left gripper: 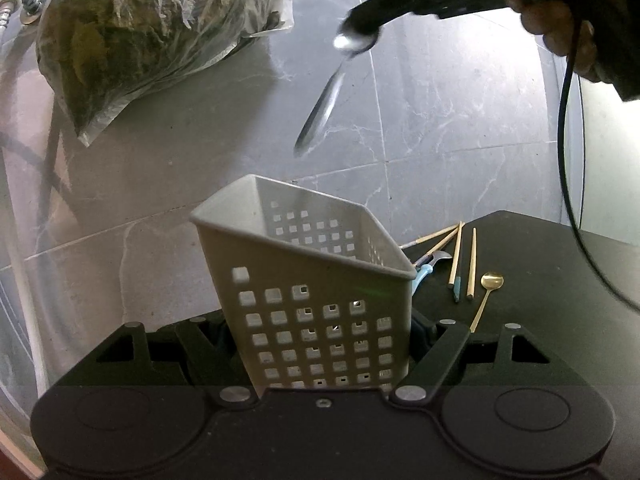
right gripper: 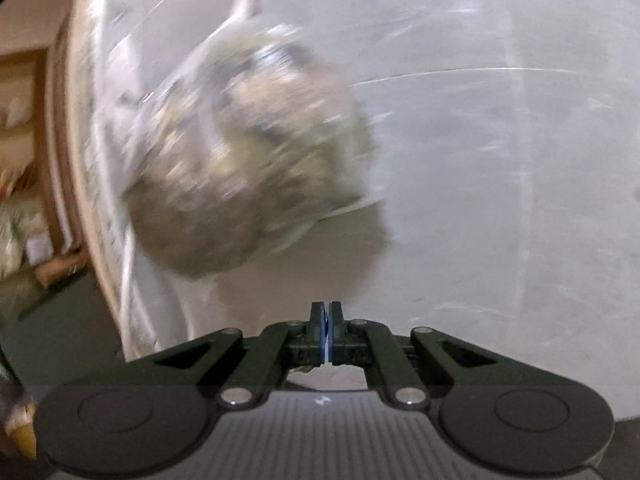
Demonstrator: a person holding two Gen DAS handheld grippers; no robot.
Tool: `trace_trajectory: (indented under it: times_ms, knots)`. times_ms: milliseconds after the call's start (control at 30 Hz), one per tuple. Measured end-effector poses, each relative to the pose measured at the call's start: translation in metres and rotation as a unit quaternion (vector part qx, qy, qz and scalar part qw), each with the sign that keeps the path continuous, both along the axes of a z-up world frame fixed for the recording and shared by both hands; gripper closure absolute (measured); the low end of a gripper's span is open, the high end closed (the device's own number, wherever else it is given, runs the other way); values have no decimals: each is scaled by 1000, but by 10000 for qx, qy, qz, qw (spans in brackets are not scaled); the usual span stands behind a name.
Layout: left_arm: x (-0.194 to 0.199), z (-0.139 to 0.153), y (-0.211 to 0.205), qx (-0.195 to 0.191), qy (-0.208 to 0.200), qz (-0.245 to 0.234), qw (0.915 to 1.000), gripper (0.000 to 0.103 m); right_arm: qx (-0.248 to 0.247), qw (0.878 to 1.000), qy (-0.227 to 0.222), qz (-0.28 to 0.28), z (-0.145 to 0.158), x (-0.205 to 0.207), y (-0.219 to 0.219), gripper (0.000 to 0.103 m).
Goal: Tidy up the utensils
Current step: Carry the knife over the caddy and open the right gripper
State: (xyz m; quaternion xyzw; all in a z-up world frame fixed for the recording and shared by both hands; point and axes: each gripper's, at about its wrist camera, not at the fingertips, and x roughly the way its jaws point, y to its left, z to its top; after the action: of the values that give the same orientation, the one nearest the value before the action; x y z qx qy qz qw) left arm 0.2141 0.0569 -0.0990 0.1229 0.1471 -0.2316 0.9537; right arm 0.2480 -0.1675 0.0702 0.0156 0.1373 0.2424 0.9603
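No writing is showing anywhere. The left gripper (left gripper: 328, 332) fingers are grasping one perforated grey basket (left gripper: 308, 280). The right gripper (left gripper: 360, 24), at one o'clock from the basket, is clenching one silver spoon (left gripper: 324, 100). Four chopsticks (left gripper: 456, 256) and one gold spoon (left gripper: 486, 292) are lying on the black surface (left gripper: 540, 280) at three o'clock.
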Motion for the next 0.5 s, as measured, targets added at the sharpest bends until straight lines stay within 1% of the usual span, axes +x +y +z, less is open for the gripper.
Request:
trace_trajectory:
  times_ms: [33, 133, 167, 233, 300, 367, 400, 433, 467, 500]
  knots:
    - [0, 0, 0, -1, 1, 2, 10000, 24, -227, 9997, -23, 74, -6, 0, 11, 102]
    - [0, -1, 0, -4, -1, -2, 10000, 24, -695, 9971, -4, 316, -25, -3, 39, 102]
    - [0, -1, 0, -6, 1, -3, 10000, 24, -922, 9950, -50, 384, -32, -5, 48, 102]
    - [0, 0, 0, -5, 0, -3, 10000, 24, -1203, 9916, -100, 475, -43, -10, 61, 102]
    - [0, 0, 1, -8, 2, -3, 10000, 24, -1381, 9889, -97, 532, -49, -15, 71, 101]
    - [0, 0, 0, -9, -1, 5, 10000, 24, -1516, 9868, -4, 564, -57, -18, 76, 99]
    - [0, 0, 0, -13, -4, 5, 10000, 24, -1497, 9870, 55, 586, -61, -18, 78, 96]
    - [0, -1, -1, -18, -8, 7, 10000, 24, -1408, 9877, 147, 669, -64, -17, 78, 81]
    - [1, 0, 0, -16, -9, 3, 10000, 24, -1291, 9889, 232, 695, -65, -18, 75, 63]
    - [1, 0, 0, -14, -2, -4, 10000, 24, -1160, 9904, 266, 709, -66, -18, 70, 58]
